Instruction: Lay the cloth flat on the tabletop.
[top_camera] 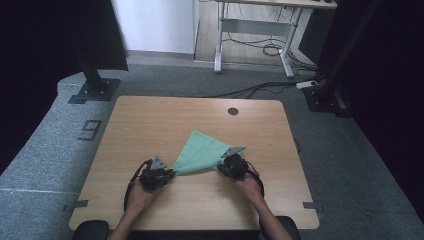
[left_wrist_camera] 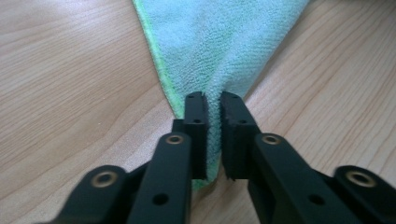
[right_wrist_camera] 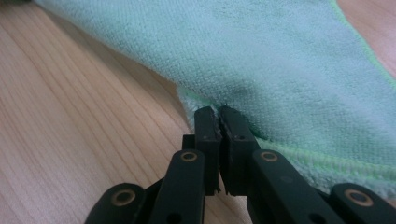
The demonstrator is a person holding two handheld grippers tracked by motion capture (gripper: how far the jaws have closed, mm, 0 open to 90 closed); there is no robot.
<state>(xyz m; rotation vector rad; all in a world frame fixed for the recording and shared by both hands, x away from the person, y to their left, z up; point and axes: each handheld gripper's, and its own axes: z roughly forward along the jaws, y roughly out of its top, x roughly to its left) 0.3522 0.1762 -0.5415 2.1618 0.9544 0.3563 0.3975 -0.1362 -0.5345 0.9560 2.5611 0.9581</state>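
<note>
**Both grippers pinch the green cloth at its near corners**

Nearest to us, the person's forearms come in over the front edge of the wooden table (top_camera: 150, 120), one hand behind each gripper. We take the green cloth (top_camera: 200, 152) as our landmark: it lies flat on the tabletop, folded to a rough triangle whose point faces away from us.

At the cloth's near left corner sits the left gripper (top_camera: 169, 174). In the left gripper view its jaws are pressed together on a bunched tip of the cloth (left_wrist_camera: 219, 51), with the fabric squeezed up between the pads.

At the cloth's near right corner sits the right gripper (top_camera: 223, 166). In the right gripper view its jaws are closed on the cloth's (right_wrist_camera: 261, 56) edge; it looks as if they catch more than one layer, though we cannot be sure from this close.

Beyond the cloth's far point, near the table's back edge, is a small round cable hole (top_camera: 233, 111). Farther off, past the table, a white desk frame (top_camera: 255, 30) stands on the grey floor with cables under it.
</note>
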